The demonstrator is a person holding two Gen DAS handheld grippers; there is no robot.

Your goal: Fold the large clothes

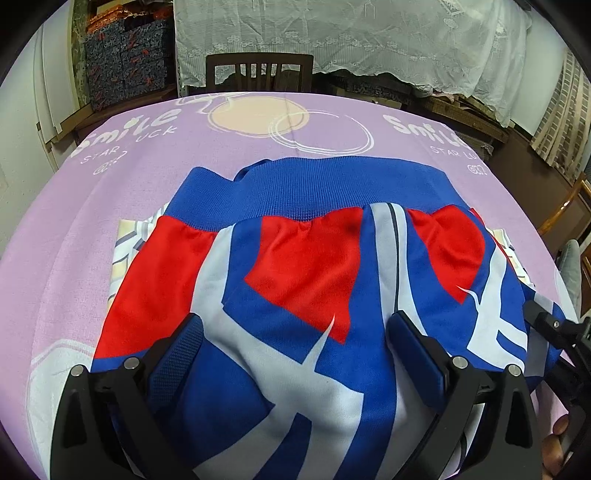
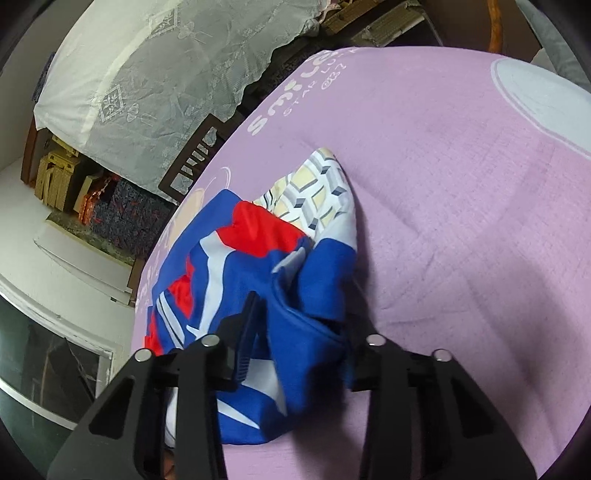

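Your left wrist camera sits low and close over the jacket [image 1: 295,295], looking along its fingers toward the far edge of the lilac bedspread [image 1: 147,155], with the dark chair [image 1: 258,72] beyond. Your right wrist camera is rolled sideways, equally close, facing the jacket's right end. Both views share the jacket, the patterned cloth [image 2: 314,192] beneath it, and that chair.

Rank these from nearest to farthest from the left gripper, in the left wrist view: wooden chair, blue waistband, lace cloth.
From the left gripper:
1. blue waistband, just ahead, on the jacket.
2. wooden chair, beyond the table's far edge.
3. lace cloth, behind the chair, at the top.
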